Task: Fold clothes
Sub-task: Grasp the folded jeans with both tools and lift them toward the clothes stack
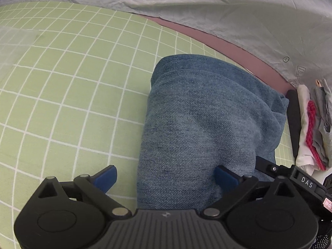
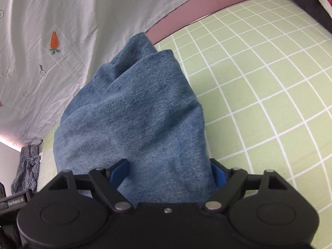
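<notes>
A folded pair of blue denim jeans [image 1: 207, 124] lies on the green checked bed sheet [image 1: 72, 83]. My left gripper [image 1: 166, 178] is open, its blue-padded jaws wide apart over the near end of the jeans, the left pad over the sheet and the right pad on the denim. In the right wrist view the jeans [image 2: 134, 114] bulge up between my right gripper's [image 2: 170, 172] jaws, which are open and straddle the denim on both sides. The other gripper's body shows at the right edge of the left wrist view.
A pale grey printed sheet [image 1: 207, 4] hangs behind the bed, with a carrot print [image 2: 54, 41]. A mauve bed edge [image 1: 228, 45] runs below it. A pile of clothes [image 1: 311, 124] lies at the right. A checked shirt [image 2: 27, 166] hangs at the far left.
</notes>
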`<state>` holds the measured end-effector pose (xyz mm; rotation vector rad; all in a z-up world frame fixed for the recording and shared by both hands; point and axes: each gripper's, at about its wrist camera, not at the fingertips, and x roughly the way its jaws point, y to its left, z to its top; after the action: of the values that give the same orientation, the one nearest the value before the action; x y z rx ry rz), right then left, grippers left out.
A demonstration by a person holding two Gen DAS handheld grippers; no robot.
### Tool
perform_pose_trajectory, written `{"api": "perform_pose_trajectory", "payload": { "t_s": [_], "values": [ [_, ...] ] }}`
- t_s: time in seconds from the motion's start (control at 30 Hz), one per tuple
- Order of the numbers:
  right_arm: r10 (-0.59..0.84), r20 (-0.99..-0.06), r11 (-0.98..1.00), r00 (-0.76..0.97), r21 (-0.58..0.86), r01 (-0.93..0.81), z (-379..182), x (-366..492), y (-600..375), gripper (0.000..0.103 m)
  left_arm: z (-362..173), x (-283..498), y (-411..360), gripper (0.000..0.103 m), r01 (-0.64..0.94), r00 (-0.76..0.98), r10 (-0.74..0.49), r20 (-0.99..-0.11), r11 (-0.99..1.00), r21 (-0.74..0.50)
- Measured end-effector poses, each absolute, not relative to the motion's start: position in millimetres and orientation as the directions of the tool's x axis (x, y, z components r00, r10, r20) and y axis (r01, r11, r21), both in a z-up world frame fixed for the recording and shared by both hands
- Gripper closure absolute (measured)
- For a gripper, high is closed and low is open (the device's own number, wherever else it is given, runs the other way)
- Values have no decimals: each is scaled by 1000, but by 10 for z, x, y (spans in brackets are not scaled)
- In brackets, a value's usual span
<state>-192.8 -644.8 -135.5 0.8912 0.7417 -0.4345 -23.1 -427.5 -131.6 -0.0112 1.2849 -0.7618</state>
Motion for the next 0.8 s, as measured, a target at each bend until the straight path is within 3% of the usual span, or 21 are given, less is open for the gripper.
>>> {"api": "perform_pose_trajectory", "payload": {
  "t_s": [0.03,0.1,0.17,0.2,0.23,0.27,0.3,0.33,0.37,0.8],
  "values": [
    [-37,-741,578,670,531,619,-1355,-1872,-6427,5,-1348,-218,-4273,1,495,64,-524,-849,755,-429],
    [-41,-762,610,646,493,620,-1347,-1747,-6349,0,-1407,-189,-4252,4,467,19,-567,-824,734,-494],
    [-57,-787,627,614,450,636,-1325,-1651,-6277,1,-1455,-156,-4241,26,432,-43,-628,-777,689,-582],
    [-64,-790,617,610,449,646,-1297,-1668,-6259,7,-1427,-172,-4261,34,445,-50,-634,-772,677,-586],
    [-73,-786,596,614,459,659,-1256,-1732,-6252,23,-1362,-209,-4299,46,482,-40,-623,-781,673,-561],
    [-82,-782,574,618,470,671,-1215,-1796,-6244,35,-1288,-260,-4326,51,519,-27,-617,-786,664,-539],
    [-91,-778,552,621,480,682,-1174,-1859,-6237,58,-1209,-321,-4346,56,555,-12,-614,-789,652,-516],
    [-100,-775,529,625,490,693,-1133,-1923,-6229,71,-1136,-379,-4359,59,582,-3,-621,-784,636,-507],
    [-114,-769,507,629,499,703,-1083,-2014,-6213,77,-1067,-435,-4365,60,601,0,-634,-773,618,-506],
    [-399,-661,269,635,577,771,-240,-3677,-6016,82,-187,-1560,-5137,65,787,-149,-759,-634,297,-540]
  ]
}}
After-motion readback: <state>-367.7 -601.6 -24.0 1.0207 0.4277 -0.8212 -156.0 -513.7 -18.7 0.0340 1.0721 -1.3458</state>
